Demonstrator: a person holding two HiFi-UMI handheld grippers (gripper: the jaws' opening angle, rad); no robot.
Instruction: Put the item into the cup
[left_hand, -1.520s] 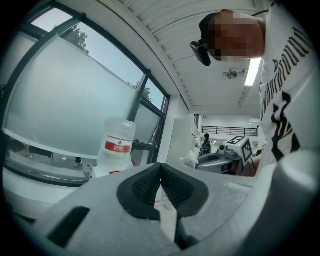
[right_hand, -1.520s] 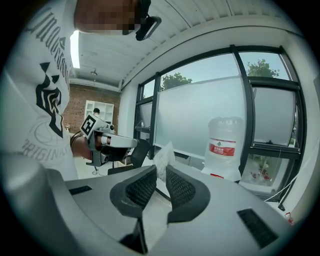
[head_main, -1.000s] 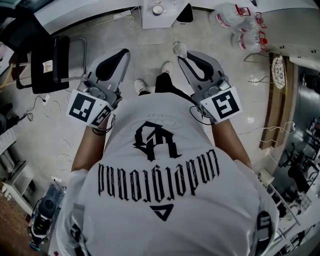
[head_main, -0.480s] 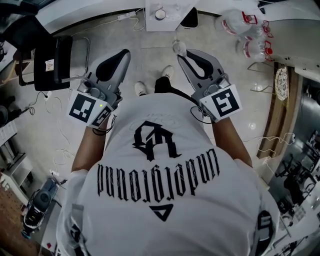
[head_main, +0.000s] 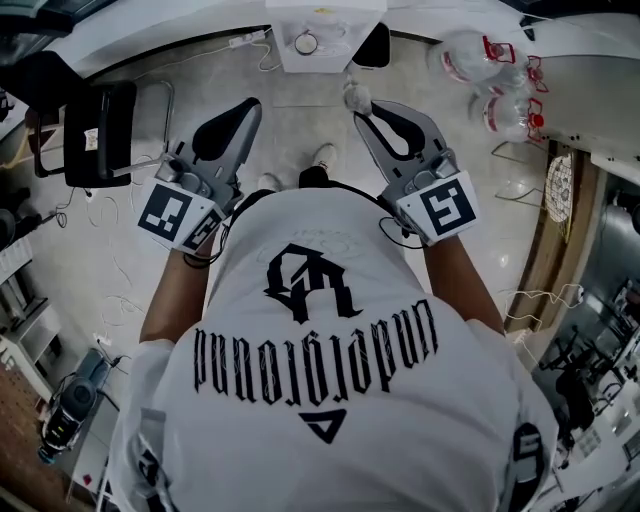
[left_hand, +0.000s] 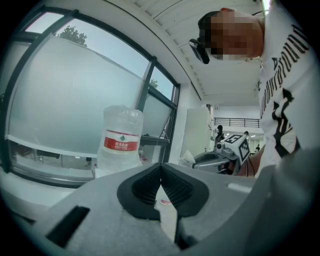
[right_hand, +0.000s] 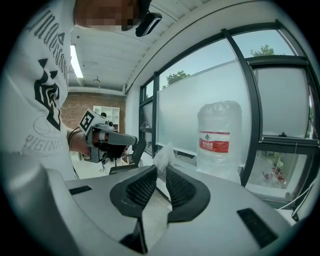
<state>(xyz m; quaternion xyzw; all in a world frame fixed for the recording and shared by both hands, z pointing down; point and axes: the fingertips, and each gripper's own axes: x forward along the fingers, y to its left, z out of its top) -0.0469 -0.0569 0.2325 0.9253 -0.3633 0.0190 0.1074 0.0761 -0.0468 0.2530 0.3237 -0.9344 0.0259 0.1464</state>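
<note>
The left gripper (head_main: 243, 104) is closed on nothing and the right gripper (head_main: 362, 106) barely parted, empty, both above the floor (head_main: 300, 115), water bottles (head_main: 497, 98) far right.

One person (head_main: 320, 380) in a white printed T-shirt, seen from above, holds two grippers: the left gripper (head_main: 248, 108) and the right gripper (head_main: 366, 112). Each carries one marker cube (head_main: 172, 213) (head_main: 445, 205), two in all. Two white shoes (head_main: 324, 154) (head_main: 267, 183) show below. One black chair (head_main: 98, 132) stands at left. At least two clear water jugs (head_main: 462, 50) (head_main: 505, 100) lie upper right; their exact number is unclear.
</note>
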